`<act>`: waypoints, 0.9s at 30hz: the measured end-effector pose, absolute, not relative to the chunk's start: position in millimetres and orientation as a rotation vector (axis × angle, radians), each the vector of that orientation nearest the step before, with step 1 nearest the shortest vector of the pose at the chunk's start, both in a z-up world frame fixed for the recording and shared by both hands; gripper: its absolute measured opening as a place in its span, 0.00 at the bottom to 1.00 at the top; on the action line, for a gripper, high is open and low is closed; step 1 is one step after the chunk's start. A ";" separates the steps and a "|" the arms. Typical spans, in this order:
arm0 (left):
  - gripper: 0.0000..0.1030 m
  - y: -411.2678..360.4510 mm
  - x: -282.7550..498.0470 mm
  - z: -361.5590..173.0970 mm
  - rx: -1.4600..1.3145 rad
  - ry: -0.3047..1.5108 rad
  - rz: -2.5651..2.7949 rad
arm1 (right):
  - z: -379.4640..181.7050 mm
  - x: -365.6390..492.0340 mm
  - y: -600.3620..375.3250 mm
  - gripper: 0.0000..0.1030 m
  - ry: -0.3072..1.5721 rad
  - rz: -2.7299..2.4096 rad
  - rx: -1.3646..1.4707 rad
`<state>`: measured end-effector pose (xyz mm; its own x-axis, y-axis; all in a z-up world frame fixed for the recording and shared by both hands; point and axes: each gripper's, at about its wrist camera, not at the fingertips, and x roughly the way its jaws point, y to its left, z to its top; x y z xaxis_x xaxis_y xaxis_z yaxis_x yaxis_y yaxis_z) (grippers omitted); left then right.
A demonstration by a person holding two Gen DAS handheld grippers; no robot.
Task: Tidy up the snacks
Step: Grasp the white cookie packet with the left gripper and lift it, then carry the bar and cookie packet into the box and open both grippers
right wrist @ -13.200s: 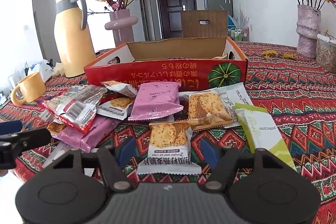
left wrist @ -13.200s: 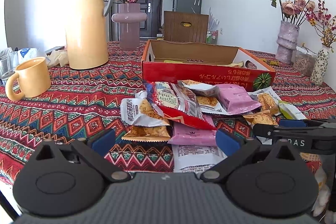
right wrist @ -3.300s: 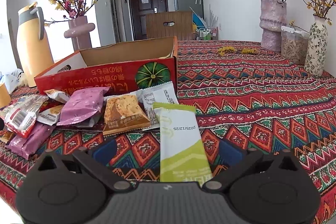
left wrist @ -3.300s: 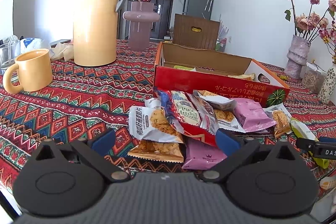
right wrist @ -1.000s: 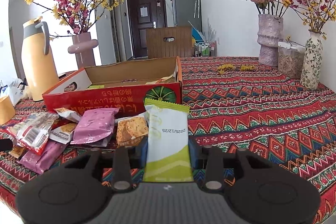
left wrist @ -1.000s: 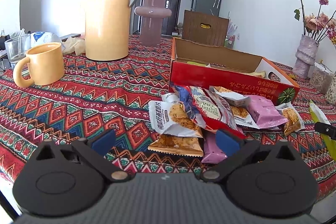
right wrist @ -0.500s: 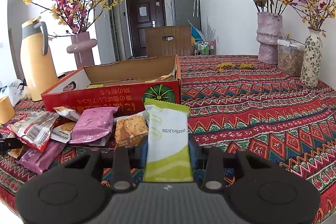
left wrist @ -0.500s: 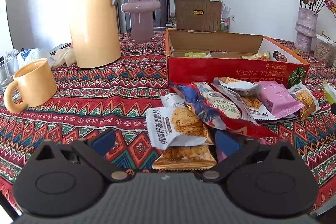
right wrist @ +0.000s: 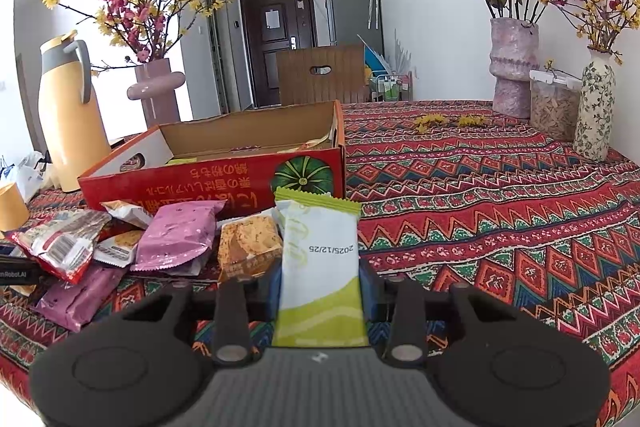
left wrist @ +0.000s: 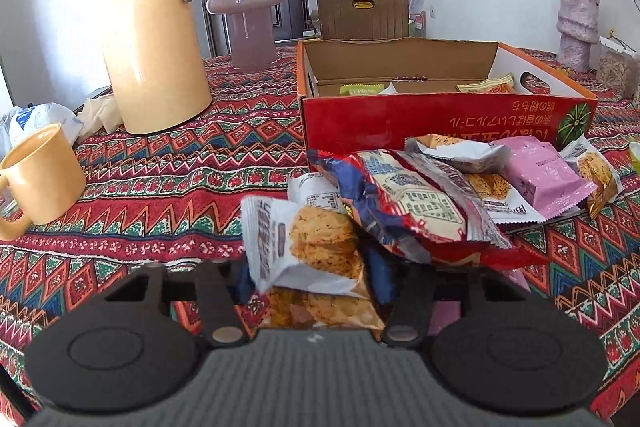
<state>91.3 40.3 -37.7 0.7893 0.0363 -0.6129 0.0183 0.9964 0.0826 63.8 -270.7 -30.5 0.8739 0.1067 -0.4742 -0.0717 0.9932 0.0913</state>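
**Snack Sorting: Both Claws Engaged at the Red Box**

Reference landmark: the open red cardboard box (right wrist: 224, 179) on the counter (right wrist: 500, 211), which is covered by a patterned cloth.

Right claw (right wrist: 320, 291): the jaws are clamped on a green-and-white snack packet (right wrist: 320, 267). The packet stands upright between the pads, its top edge in front of the box's near corner with the melon print.

Left claw (left wrist: 310, 281): the jaws are closing around a white biscuit packet (left wrist: 296, 247), which sits between the blue pads at the near edge of the snack pile. The pads appear to meet the packet's sides. An orange biscuit packet (left wrist: 320, 311) lies directly beneath it.

Snack pile: located against the front wall of the box. It includes a red-and-blue crinkled bag (left wrist: 408, 207) and a pink packet (left wrist: 544, 179), both overlapping neighbouring packets. A second pink packet (right wrist: 80, 295) lies at the pile's near side in the right wrist view.

Box contents: a green packet (left wrist: 360, 90) and an orange one (left wrist: 492, 85) lie on the box floor.

Left of the box: a yellow thermos jug (left wrist: 152, 27), a yellow mug (left wrist: 40, 175), and a mauve vase (left wrist: 248, 23) behind.
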 end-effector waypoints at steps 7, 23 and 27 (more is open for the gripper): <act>0.47 49.0 82.3 -33.1 0.068 0.632 0.023 | -30.4 63.6 -268.3 0.36 0.501 0.103 0.072; 0.47 62.5 54.4 9.6 0.040 0.504 0.037 | -13.5 58.8 -257.8 0.36 0.456 0.136 0.062; 0.47 55.5 57.4 20.4 0.042 0.479 0.016 | -5.9 61.7 -253.0 0.36 0.431 0.147 0.059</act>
